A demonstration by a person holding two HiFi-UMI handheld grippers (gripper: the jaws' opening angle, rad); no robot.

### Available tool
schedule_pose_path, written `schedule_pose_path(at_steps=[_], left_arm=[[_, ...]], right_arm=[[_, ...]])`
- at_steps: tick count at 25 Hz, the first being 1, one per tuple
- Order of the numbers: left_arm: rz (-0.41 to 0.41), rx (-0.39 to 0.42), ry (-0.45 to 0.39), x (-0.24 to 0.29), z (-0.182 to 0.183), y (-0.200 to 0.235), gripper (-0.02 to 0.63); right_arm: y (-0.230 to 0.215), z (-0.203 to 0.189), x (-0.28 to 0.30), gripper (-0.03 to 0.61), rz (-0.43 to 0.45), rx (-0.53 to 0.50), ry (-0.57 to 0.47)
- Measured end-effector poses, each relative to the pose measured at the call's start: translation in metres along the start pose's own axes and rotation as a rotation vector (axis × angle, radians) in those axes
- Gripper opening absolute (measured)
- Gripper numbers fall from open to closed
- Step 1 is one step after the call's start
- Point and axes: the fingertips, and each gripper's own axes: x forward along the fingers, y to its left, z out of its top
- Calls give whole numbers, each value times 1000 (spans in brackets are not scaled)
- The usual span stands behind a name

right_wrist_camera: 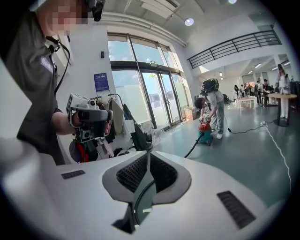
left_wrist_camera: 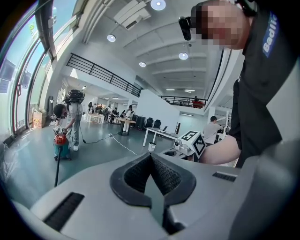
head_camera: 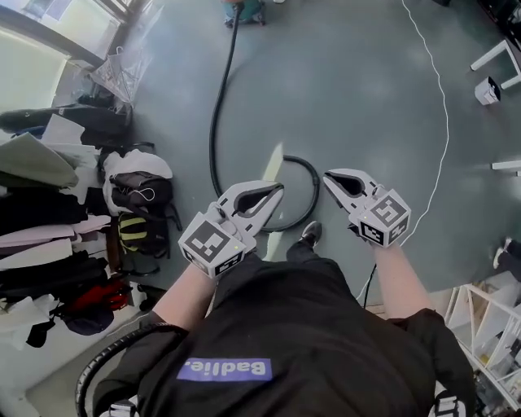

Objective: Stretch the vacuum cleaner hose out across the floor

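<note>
The black vacuum cleaner hose (head_camera: 215, 122) lies on the grey-green floor (head_camera: 350, 81). In the head view it starts at the red and teal canister vacuum cleaner (head_camera: 242, 10) at 12 o'clock. From there it runs down toward the centre in a shallow bow and ends in a curled arc near the middle of the picture. That arc lies below the tips of both tools. Its rounded side shows in the gap between them, and the rest passes under the left tool (head_camera: 277, 189), toward 7 o'clock.

The left tool is held above the floor at 7 o'clock from the arc. Its own view shows its jaws together and clamped on nothing (left_wrist_camera: 151, 159). The right tool (head_camera: 327, 176) hangs at 4 o'clock from the arc, also clear of the hose. Its jaws are pressed together with nothing in them (right_wrist_camera: 149, 157). In the right gripper view the hose (right_wrist_camera: 193, 147) trails off across the floor toward the vacuum cleaner (right_wrist_camera: 204, 129). A person in light clothes (right_wrist_camera: 213, 101) bends over it there.

Farther out, a thin white cable (head_camera: 444, 106) sweeps down the floor from 1 o'clock to 4 o'clock. A heap of bags and folded clothes (head_camera: 134, 195) fills the 9 o'clock side. A white desk (head_camera: 496, 55) shows one leg at 2 o'clock.
</note>
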Motion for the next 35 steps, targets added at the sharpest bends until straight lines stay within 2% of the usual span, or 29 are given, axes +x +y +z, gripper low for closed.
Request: schedule_pose_path(at_steps=[7,12,18,23,26,31,35], left_arm=[[-18,-49,-16,-31,-22,57,-5],[-76,-40,-41,-60,-24,98,-5],[-110,-32,-28,-77,-34,129,-5],[-76,-19,-12,-34,-55,152,-5],[-40,-49,-37,-21,-58,164,-5],[-44,-66,-39,25,-90,186,-5],[-52,-124,-19,60,-124,213,-5]], right_arm=[[-5,-29,62,8,-76,28,98],[12,-39,111,10,-161,81,121],[15,-67,160,25,-172,73,189],[-35,-135,193,56,-116,65,281],[-54,-173,203,73,-97,59,359],[-122,-242,212,100,-176,11,437],[-180,-311,249,129,-246,9,481]])
